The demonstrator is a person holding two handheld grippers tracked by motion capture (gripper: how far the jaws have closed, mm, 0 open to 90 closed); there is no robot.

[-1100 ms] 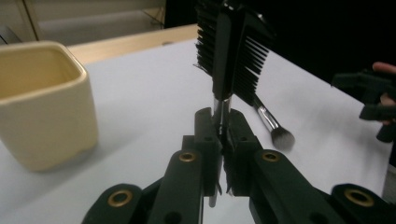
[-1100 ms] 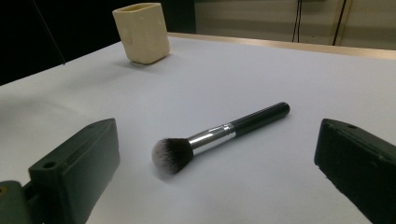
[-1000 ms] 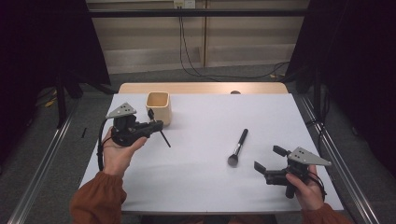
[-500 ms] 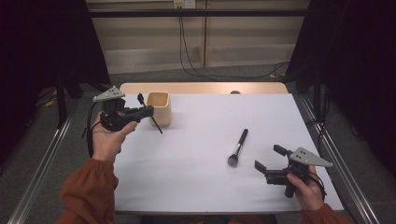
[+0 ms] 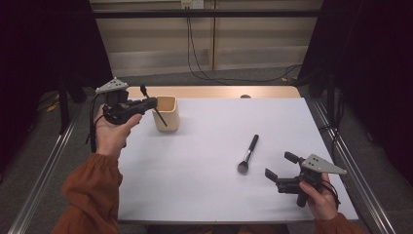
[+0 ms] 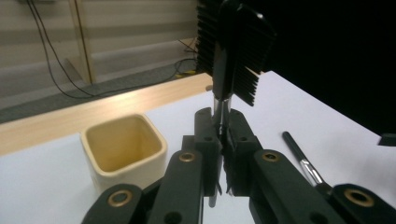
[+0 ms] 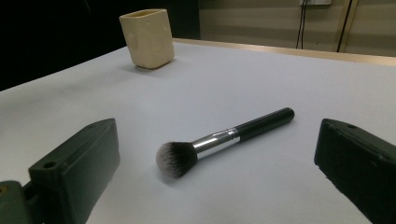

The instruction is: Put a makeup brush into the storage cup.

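Left claw (image 5: 152,103) clamped on black comb-brush (image 6: 232,44), raised just left of cream cup (image 5: 166,113); not yet inside. Right claw (image 5: 281,165) wide, empty. Makeup brush (image 5: 248,154) lies on surface (image 5: 204,185), well right of cup, ungrabbed.

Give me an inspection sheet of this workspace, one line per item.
Surface: white table, wooden strip along the far edge.
Job's things: black comb held upright in the left gripper beside the cream cup; makeup brush lying flat mid-table.
Clutter: nothing seen.
Grippers: left shut on the comb's handle, raised above the table; right gripper open, low, facing the brush.
Cables: black cables hang down the back wall onto the floor.
Surroundings: dark curtains both sides, metal rails along the table.
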